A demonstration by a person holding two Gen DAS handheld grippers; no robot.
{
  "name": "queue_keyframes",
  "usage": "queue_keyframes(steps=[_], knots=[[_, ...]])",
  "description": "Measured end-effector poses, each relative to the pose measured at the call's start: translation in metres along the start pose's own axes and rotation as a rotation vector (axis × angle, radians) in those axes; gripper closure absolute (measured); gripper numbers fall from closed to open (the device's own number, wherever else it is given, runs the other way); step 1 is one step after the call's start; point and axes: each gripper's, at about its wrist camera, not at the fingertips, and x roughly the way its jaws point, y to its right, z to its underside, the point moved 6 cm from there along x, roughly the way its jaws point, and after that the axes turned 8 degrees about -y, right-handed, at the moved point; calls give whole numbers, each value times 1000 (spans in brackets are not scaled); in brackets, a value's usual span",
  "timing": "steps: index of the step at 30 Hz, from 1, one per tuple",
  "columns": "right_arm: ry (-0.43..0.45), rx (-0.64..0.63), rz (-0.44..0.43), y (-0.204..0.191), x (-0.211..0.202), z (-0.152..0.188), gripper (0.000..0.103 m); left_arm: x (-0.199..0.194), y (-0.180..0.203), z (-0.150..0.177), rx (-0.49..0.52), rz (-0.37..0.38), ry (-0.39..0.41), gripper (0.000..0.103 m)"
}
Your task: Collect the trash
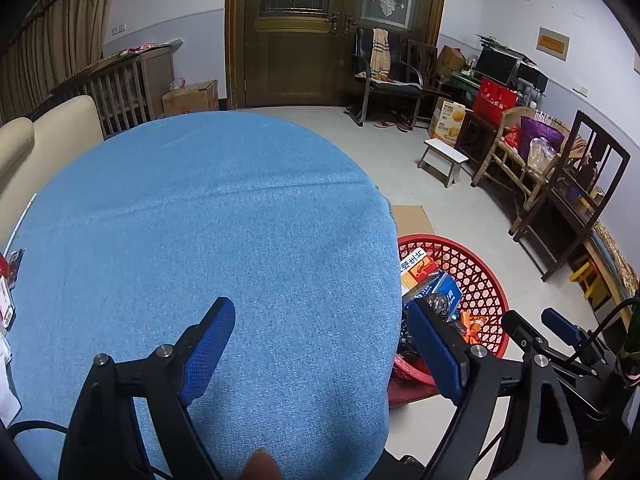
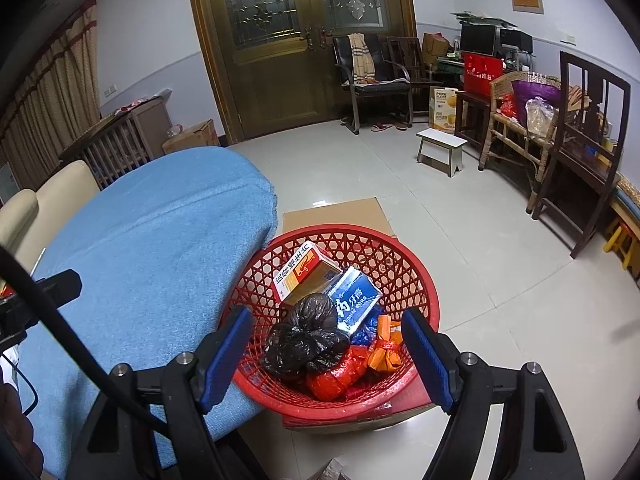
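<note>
Left wrist view: the black left gripper with blue mesh pads stands wide apart, holding nothing, over a round table under woven blue cloth.

Right wrist view: the right gripper – jaws likewise apart and empty – hovers above a red plastic lattice basket on the grey tiled floor (beside the table), filled with a crumpled black bag, cartons and orange wrappers.

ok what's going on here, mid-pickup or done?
Neither gripper holds anything. The right gripper hangs open above the red basket, which holds a black bag, boxes and wrappers. The left gripper is open over the blue tablecloth, bare but for packaging at its left edge.
</note>
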Motion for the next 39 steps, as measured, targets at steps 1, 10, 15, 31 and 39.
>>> queue_keyframes(steps=[1,10,15,31,39], knots=[[-3,0,0,0,1,0,23,0,-1,-1,0,-1,0,15],[-6,5,3,1,2,1,23,0,0,-1,16,-16,1,15],[-8,8,2,2,1,1,23,0,2,-1,19,-17,0,15],[-13,15,3,3,3,2,23,1,9,-2,39,-10,-2,15],[-14,19,10,4,4,3,23,1,16,1,60,42,-11,15]])
